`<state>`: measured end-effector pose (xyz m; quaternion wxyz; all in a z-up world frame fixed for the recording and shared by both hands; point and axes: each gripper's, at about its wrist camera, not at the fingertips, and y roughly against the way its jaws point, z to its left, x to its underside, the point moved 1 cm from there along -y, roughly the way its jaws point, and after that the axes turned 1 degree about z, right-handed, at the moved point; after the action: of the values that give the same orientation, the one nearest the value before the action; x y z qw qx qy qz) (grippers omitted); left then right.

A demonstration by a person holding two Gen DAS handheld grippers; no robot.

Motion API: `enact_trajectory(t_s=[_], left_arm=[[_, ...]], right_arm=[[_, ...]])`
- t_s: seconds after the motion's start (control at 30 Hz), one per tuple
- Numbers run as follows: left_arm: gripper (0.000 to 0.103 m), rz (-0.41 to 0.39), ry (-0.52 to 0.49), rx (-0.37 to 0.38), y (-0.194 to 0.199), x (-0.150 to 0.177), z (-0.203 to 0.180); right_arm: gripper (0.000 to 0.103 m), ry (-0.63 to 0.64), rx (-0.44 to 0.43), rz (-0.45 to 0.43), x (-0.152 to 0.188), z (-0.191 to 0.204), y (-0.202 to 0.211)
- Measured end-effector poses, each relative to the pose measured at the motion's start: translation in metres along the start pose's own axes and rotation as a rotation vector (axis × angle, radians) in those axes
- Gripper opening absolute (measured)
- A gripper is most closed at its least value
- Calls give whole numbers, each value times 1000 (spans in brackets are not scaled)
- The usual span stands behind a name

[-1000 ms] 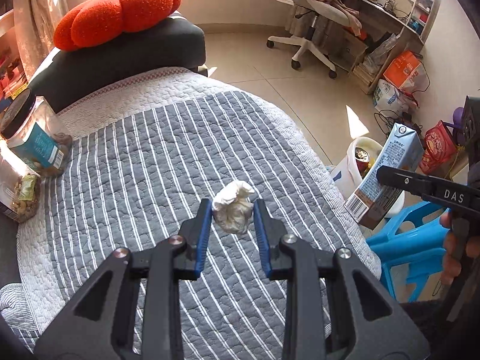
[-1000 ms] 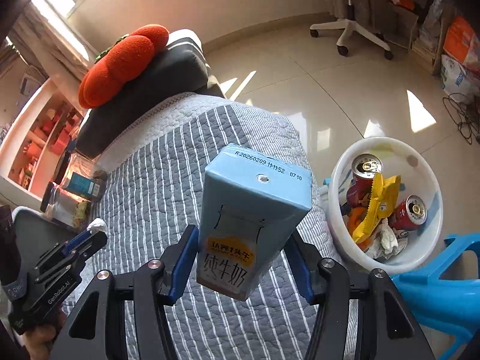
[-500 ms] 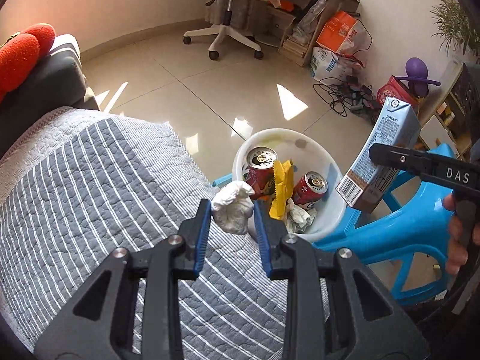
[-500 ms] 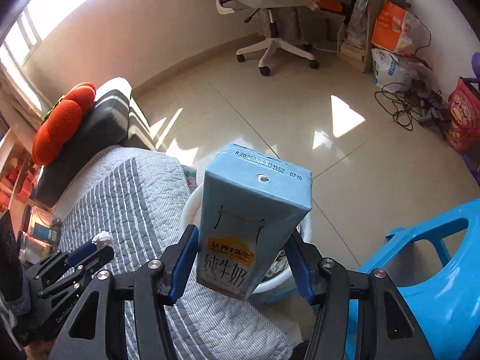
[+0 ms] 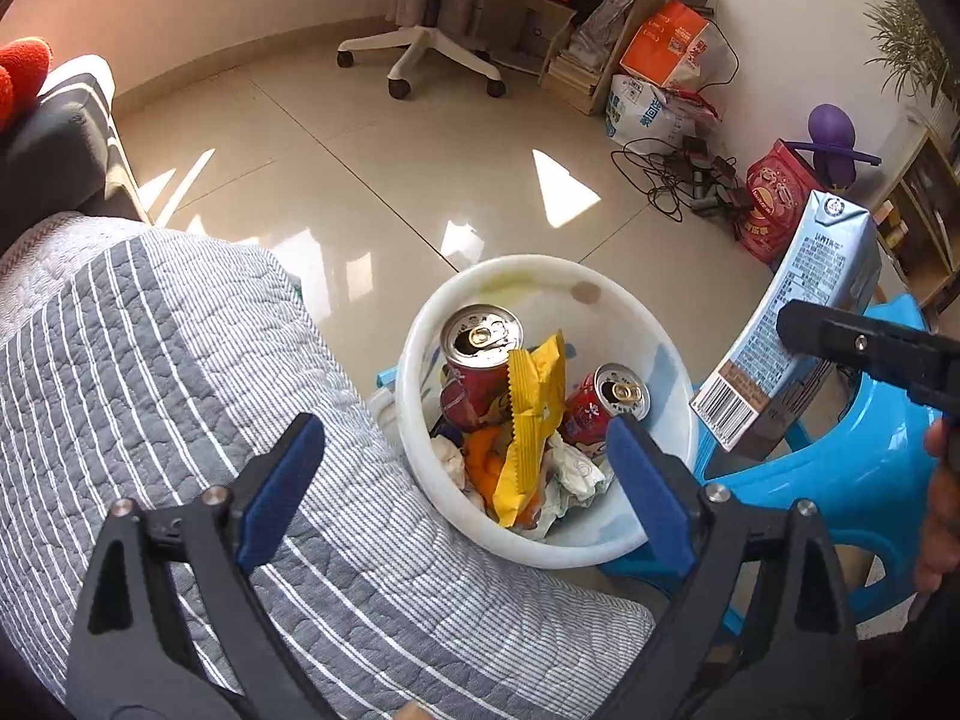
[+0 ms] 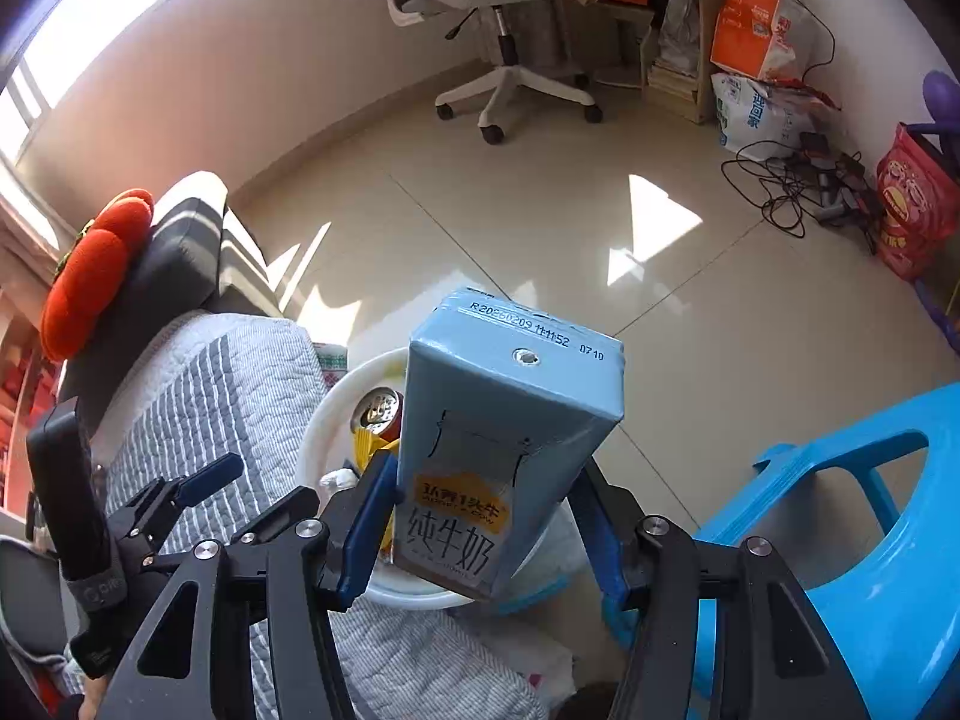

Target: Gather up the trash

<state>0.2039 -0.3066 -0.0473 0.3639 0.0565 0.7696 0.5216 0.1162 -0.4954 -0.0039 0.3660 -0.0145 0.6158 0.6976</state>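
Blue pads of the right gripper (image 6: 483,531) clamp the lower end of a pale blue milk carton (image 6: 504,438); its long axis runs up and away from the jaws, the top face with the date stamp and round hole pointing forward. Just behind and below the carton sits a white bin (image 6: 327,420), mostly hidden in this view, with one can top (image 6: 377,408) showing. Right of the gripper stands a blue stool (image 6: 840,516); left of it lies the striped quilt (image 6: 198,396), and the left gripper (image 6: 252,495) shows from the side.

From the left wrist, the left gripper (image 5: 465,483) has its jaws opening wide with nothing between them, hanging over the near rim of the bin (image 5: 420,336). This view alone shows what the bin holds: two red cans (image 5: 480,354) standing open-end up, a yellow wrapper (image 5: 531,420) propped between them, orange scraps and crumpled white paper (image 5: 570,471) at the bottom. To the right, the carton (image 5: 792,324) is seen from its side, tilted, top end up and away, barcode end low, with a right finger (image 5: 864,348) across it. Farther off, a white office chair (image 5: 432,42) stands on the tile floor (image 5: 372,138).
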Motion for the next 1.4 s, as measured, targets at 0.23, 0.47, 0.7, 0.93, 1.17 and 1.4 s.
enact_trajectory(t_s=[0.23, 0.47, 0.7, 0.93, 1.17, 1.4], left_arm=[[102, 0, 19, -101, 29, 30, 36], [102, 13, 61, -139, 55, 62, 66], [102, -20, 48, -152, 71, 75, 72], [102, -33, 84, -186, 83, 83, 86], [102, -62, 111, -184, 118, 101, 88], [102, -178, 68, -296, 176, 116, 72]], right_arm=[[59, 25, -21, 0, -2, 18, -8], [59, 34, -17, 9, -6, 37, -24], [60, 3, -7, 9, -11, 40, -44], [89, -67, 5, -19, -16, 34, -44], [89, -29, -26, -25, 7, 48, -8], [90, 141, -18, -70, 44, 87, 61]])
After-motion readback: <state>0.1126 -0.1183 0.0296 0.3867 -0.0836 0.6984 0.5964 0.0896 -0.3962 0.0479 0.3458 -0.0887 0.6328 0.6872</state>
